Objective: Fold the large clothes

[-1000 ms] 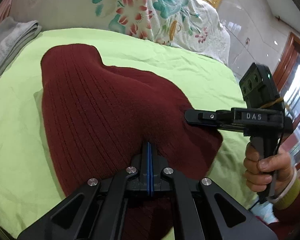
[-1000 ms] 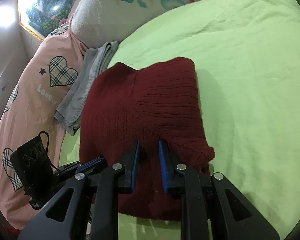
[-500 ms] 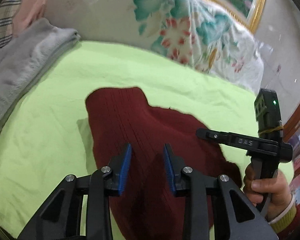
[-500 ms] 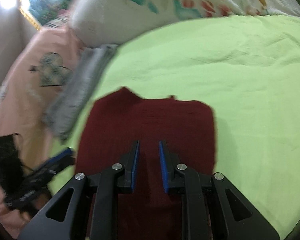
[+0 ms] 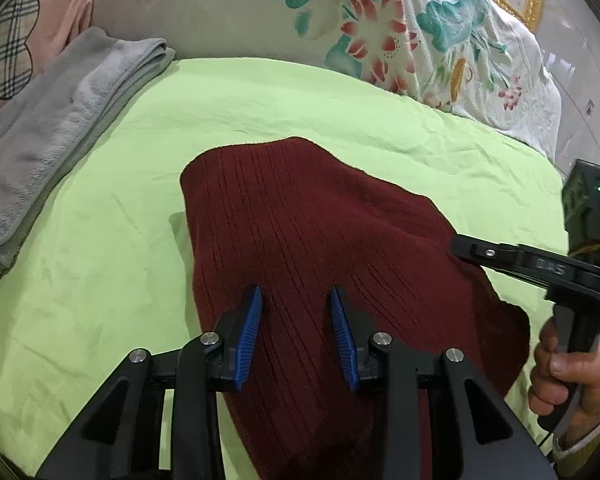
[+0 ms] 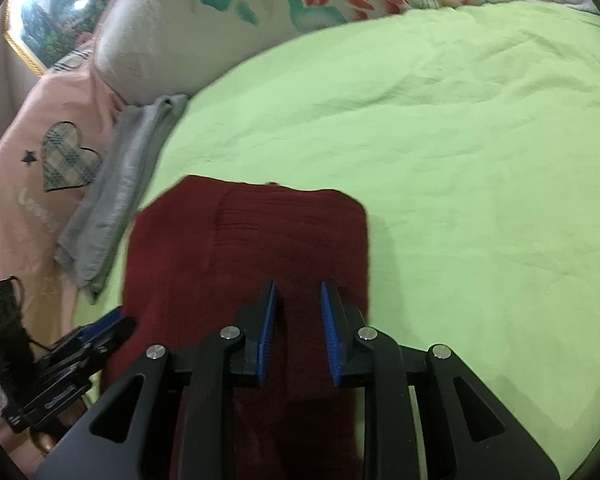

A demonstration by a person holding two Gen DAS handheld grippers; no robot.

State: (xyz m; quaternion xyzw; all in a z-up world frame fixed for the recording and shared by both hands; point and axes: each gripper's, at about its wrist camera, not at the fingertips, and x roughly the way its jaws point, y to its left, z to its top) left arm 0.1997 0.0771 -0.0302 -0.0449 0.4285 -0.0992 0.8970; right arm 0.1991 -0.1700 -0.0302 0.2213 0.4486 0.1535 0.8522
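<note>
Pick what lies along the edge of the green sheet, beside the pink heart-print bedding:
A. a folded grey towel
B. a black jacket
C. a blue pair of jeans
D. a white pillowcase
A. A folded grey towel lies on the green sheet next to the pink heart-print bedding, apart from the dark red knit sweater.

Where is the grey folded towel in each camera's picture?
Left wrist view: the grey towel lies at the upper left, on the edge of the green sheet.
Right wrist view: the grey towel lies at the left, between the pink heart bedding and the sheet.
Shared landmark: the dark red sweater, low in the middle of both.
</note>
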